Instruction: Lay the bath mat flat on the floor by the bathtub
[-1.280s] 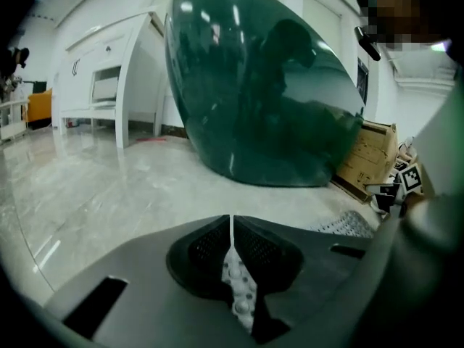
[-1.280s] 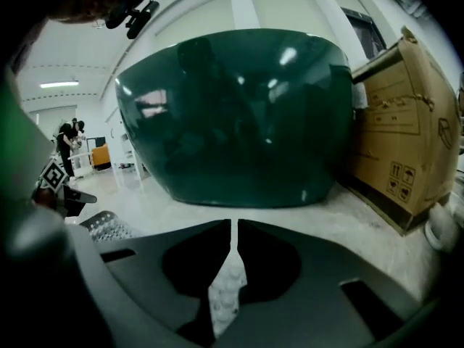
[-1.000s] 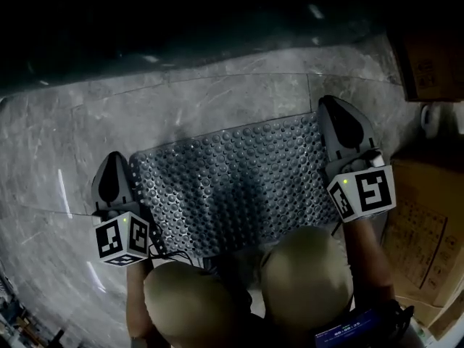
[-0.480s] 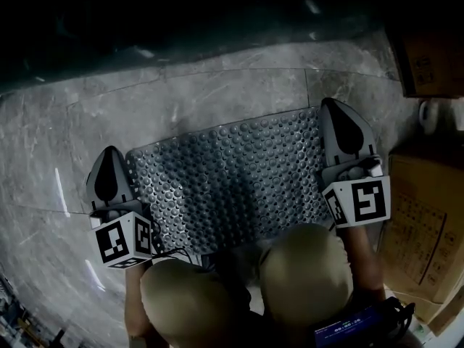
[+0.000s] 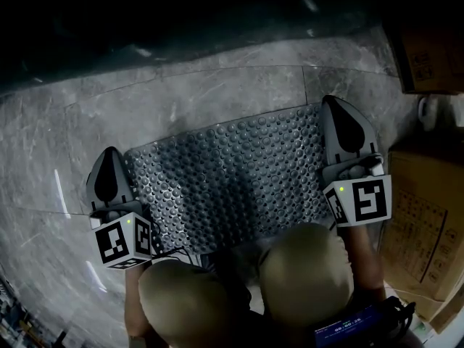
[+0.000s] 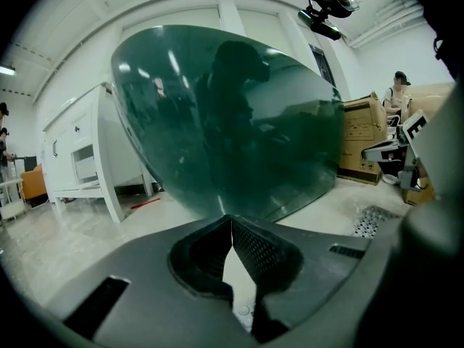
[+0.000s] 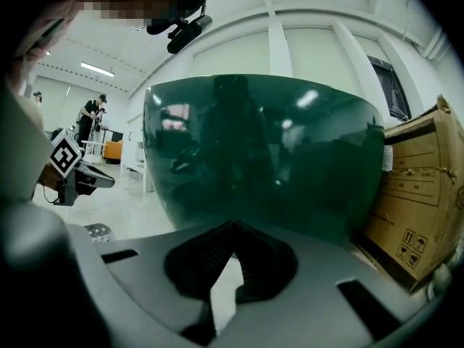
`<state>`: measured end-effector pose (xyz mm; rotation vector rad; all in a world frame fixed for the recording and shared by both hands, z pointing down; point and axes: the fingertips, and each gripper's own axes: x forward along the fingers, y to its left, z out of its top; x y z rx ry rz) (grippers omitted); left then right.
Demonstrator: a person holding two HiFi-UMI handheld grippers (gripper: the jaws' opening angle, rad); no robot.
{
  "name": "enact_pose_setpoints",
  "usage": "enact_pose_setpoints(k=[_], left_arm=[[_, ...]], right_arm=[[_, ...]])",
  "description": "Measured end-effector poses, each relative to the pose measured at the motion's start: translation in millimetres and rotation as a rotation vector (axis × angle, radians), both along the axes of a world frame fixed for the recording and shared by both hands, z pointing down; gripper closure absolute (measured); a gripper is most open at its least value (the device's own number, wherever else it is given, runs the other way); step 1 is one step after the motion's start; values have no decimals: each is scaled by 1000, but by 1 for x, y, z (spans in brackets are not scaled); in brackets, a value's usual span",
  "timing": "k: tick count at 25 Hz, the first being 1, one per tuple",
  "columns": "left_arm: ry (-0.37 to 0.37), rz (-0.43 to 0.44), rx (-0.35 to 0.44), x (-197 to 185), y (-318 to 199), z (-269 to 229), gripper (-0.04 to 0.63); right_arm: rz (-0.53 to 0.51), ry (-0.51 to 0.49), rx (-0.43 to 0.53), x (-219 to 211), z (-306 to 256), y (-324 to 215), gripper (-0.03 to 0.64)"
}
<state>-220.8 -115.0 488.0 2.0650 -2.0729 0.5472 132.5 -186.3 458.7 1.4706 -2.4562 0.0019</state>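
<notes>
The grey studded bath mat (image 5: pixel 232 183) lies flat on the marble floor (image 5: pixel 217 100), in front of the dark green bathtub (image 5: pixel 181 20). My left gripper (image 5: pixel 110 156) rests low beside the mat's left edge, and my right gripper (image 5: pixel 332 105) beside its right edge. Both point toward the tub. In the left gripper view the jaws (image 6: pixel 231 218) meet at the tips, with pale floor in the gap behind them and the mat (image 6: pixel 373 220) off to the right. The right gripper (image 7: pixel 232 225) is also shut, facing the tub (image 7: pixel 268 158), with the mat (image 7: pixel 98 232) to its left.
Cardboard boxes (image 5: pixel 428 223) stand at the right, close to the right gripper, with another box (image 5: pixel 428 49) farther back. A person's knees (image 5: pixel 304 267) are at the mat's near edge. A white cabinet (image 6: pixel 80 158) stands left of the tub (image 6: pixel 232 122).
Over the first half second the left gripper and mat shifted slightly left in the view, and the right gripper drew back a little. Nothing visible has moved since.
</notes>
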Motion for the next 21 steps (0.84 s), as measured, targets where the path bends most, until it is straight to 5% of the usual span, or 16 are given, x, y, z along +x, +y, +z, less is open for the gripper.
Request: enact_pose_setpoints(k=[21], left_arm=[[22, 11, -4, 4, 5, 2, 566]], right_arm=[[8, -4, 11, 5, -1, 6, 598]])
